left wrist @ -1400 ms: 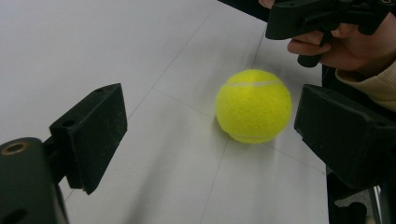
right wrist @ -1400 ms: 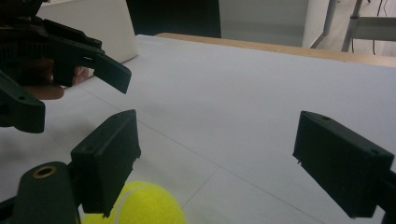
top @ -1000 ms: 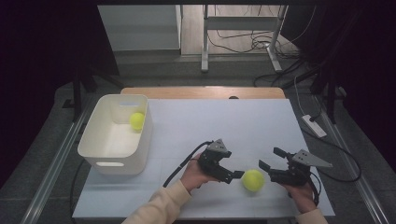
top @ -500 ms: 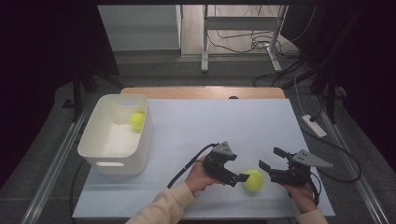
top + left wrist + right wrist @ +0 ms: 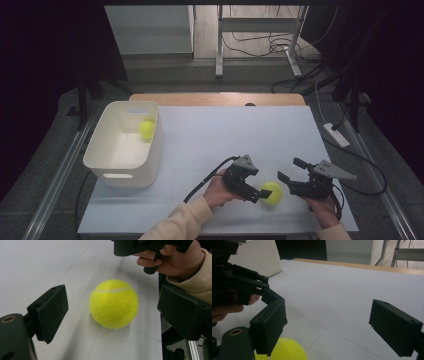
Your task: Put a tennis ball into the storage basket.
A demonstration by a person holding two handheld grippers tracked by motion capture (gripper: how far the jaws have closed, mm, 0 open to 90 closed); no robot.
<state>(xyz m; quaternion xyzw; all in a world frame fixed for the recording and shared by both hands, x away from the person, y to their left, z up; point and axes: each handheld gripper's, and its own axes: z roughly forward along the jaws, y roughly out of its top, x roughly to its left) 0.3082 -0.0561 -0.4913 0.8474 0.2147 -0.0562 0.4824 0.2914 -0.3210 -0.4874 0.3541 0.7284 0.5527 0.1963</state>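
High view took in the whole table (image 5: 225,135) from left to right: a white bin (image 5: 122,145) stood near the left edge with one yellow ball (image 5: 146,129) lying against its far right wall, then a wide bare stretch of white tabletop, then the two hands at the near edge. The left gripper (image 5: 265,192) lay level and pointed right, its jaws spread on either side of the tennis ball (image 5: 272,193) without pressing it — the ball rested on the table between the two grippers, well apart from the bin. Just to the right of the ball, the right gripper (image 5: 292,170) pointed left with its jaws wide apart and nothing between them. Nothing lay between the ball and the bin. A power strip (image 5: 336,135) lay on the floor beyond the table's right side. Left gripper view showed what the overhead camera could not: the tennis ball (image 5: 114,303) was bright yellow and fuzzy, with a pale seam curving across its top, and a clear gap showed between it and each black jaw — beyond it, the person's other hand (image 5: 172,260) gripped its tool. Right gripper view caught the ball (image 5: 287,350) low at the bottom edge, just beside its left jaw, with the left gripper (image 5: 244,287) close by and the bin (image 5: 257,255) behind it.
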